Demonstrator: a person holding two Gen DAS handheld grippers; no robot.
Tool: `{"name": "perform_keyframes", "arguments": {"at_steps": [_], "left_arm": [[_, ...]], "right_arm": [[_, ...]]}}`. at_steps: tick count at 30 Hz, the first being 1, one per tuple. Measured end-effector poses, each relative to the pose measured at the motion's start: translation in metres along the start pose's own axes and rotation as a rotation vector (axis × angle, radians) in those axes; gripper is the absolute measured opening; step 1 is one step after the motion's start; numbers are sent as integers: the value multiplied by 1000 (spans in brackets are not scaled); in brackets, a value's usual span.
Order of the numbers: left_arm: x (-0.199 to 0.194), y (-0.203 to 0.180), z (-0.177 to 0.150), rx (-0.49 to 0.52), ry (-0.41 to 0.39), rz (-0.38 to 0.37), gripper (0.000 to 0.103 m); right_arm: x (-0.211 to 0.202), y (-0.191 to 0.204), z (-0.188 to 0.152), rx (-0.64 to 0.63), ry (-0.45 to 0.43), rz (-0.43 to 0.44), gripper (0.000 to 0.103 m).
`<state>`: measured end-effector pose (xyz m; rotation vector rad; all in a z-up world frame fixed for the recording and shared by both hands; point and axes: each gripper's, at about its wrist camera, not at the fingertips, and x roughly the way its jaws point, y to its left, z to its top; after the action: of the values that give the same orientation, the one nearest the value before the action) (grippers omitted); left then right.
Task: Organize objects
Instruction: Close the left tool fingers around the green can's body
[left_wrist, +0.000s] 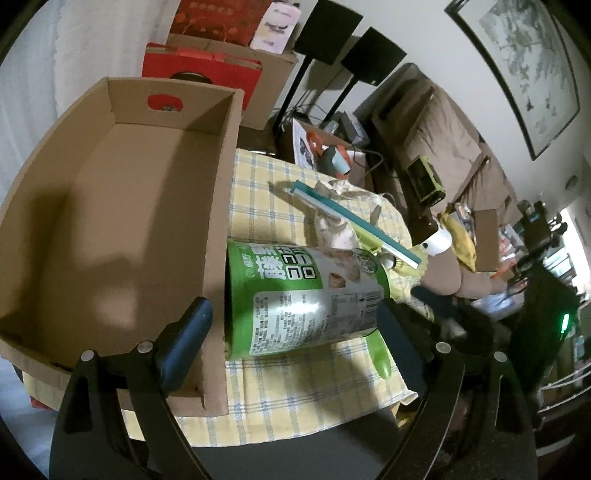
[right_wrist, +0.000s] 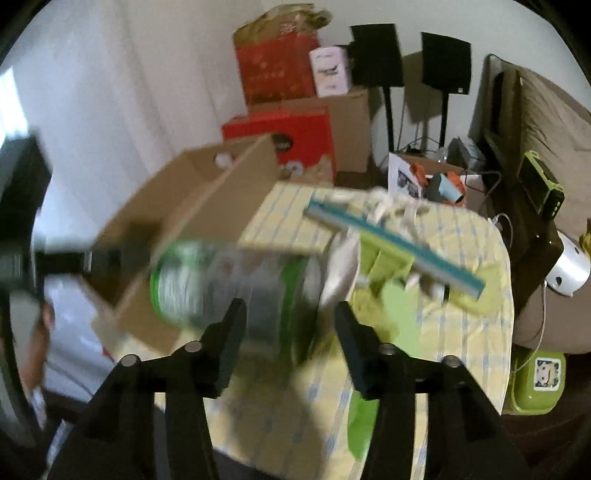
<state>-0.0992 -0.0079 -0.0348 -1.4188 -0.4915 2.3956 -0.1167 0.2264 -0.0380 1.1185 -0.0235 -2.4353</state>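
On the checked yellow cloth (left_wrist: 280, 391) that covers the surface, a green and silver canister (left_wrist: 303, 299) lies on its side, its base end pressed up against the outer wall of the open cardboard box (left_wrist: 122, 206). The left tool (left_wrist: 295, 321) is spread wide around it: one blue-padded finger (left_wrist: 184, 343) sits on the box side of the box's wall, the other past the canister's top end, and neither pad looks to be squeezing the canister. The box stands open at the top and shows only bare cardboard inside from this side.

Beyond the canister, a teal-edged strip (left_wrist: 354, 221) lies slantwise across a heap of crumpled white and lime-green packaging (left_wrist: 340, 229). Farther back, off the surface, a small clutter with orange and blue-grey pieces (left_wrist: 332, 158) sits near two black stands (left_wrist: 332, 33).

From the right wrist view everything near the middle is smeared by motion blur. The right tool (right_wrist: 291, 328) hangs open just above the canister (right_wrist: 229, 284), its two dark fingers apart with the canister's body showing between them; whether either finger touches it I cannot tell. The box (right_wrist: 199, 206) is to the left there, the teal strip (right_wrist: 395, 243) to the right, and red boxes (right_wrist: 280, 74) are stacked against the wall behind.
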Motion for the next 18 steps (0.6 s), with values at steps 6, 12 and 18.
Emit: {"name": "perform_keyframes", "arguments": {"at_steps": [6, 12, 18], "left_arm": [[0, 2, -2, -9, 7, -8, 89], [-1, 4, -1, -19, 4, -8, 89], [0, 5, 0, -24, 4, -10, 89]], "right_arm": [[38, -8, 35, 81, 43, 64, 50], [58, -8, 36, 76, 96, 61, 43], [55, -8, 22, 31, 77, 47, 38]]}}
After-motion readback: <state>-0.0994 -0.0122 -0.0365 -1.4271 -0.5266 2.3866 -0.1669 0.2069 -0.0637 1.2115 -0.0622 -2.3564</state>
